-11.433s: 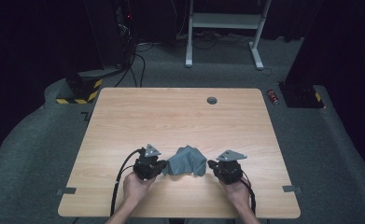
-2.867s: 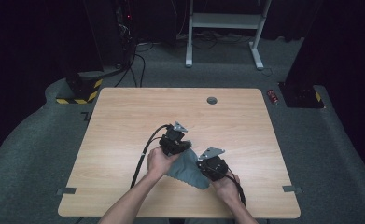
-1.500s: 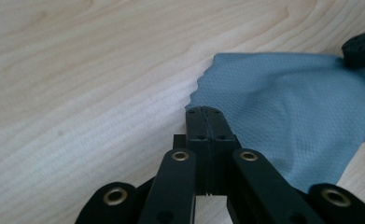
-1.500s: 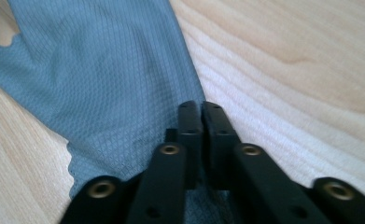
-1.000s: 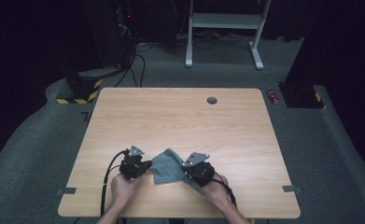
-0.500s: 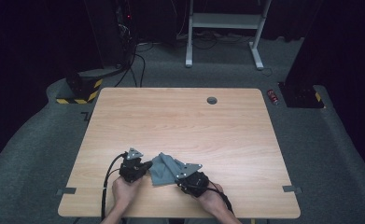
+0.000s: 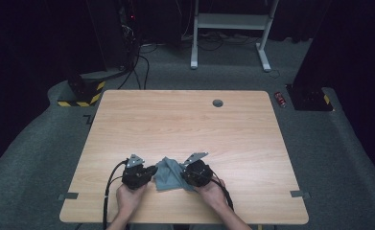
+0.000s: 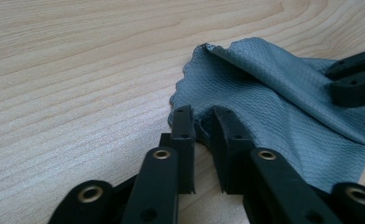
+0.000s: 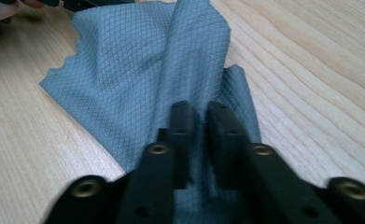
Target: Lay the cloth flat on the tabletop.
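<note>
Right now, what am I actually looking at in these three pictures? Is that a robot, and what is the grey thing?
No robot: a person's hands each hold a two-jaw tool. One camera looks down on the wooden table; there you see the left gripper and right gripper at either side of a grey cloth. The other two cameras ride on the grippers and look along their black jaws. The left jaws have just been opening, a small gap showing, with the cloth's edge between them. The right jaws have been closing over a raised fold; whether they pinch it is unclear.
</note>
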A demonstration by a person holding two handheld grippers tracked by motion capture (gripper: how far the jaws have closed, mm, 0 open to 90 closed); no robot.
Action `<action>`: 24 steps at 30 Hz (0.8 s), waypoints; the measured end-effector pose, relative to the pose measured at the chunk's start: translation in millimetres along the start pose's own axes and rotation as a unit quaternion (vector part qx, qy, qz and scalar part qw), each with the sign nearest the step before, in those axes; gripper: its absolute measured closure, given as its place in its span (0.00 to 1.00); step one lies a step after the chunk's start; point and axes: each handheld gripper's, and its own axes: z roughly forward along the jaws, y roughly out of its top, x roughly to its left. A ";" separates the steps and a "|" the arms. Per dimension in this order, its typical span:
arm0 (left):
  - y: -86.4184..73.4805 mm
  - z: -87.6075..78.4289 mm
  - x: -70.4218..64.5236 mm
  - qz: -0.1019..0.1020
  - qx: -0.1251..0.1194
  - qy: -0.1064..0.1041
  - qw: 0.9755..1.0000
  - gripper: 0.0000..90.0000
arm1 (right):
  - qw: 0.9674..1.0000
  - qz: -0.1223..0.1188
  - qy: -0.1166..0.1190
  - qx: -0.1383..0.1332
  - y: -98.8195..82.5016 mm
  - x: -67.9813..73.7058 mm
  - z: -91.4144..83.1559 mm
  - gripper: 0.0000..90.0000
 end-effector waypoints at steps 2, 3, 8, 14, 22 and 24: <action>-0.6 -0.2 -0.4 -0.002 -0.002 0.000 1.000 0.85 | 1.000 -0.010 -0.006 -0.007 1.5 2.7 -1.0 0.97; -0.6 -0.2 -0.6 -0.002 -0.002 0.000 1.000 0.84 | 1.000 -0.016 -0.011 -0.012 2.4 5.3 -3.4 0.97; -0.8 -0.2 -2.0 0.001 -0.003 0.004 1.000 0.82 | 0.996 -0.073 -0.021 -0.041 7.6 28.5 -17.1 0.97; -1.1 -0.1 -2.9 -0.005 -0.004 0.006 1.000 0.81 | 0.988 -0.152 0.004 -0.006 1.9 59.1 -4.0 0.91; -1.0 -0.1 -2.9 -0.003 -0.004 0.007 1.000 0.82 | 0.996 -0.072 0.015 -0.049 0.3 35.9 -19.4 0.85; -1.0 -0.1 -3.0 -0.003 -0.004 0.007 1.000 0.82 | 0.997 -0.057 -0.005 -0.048 0.1 28.1 -22.4 0.86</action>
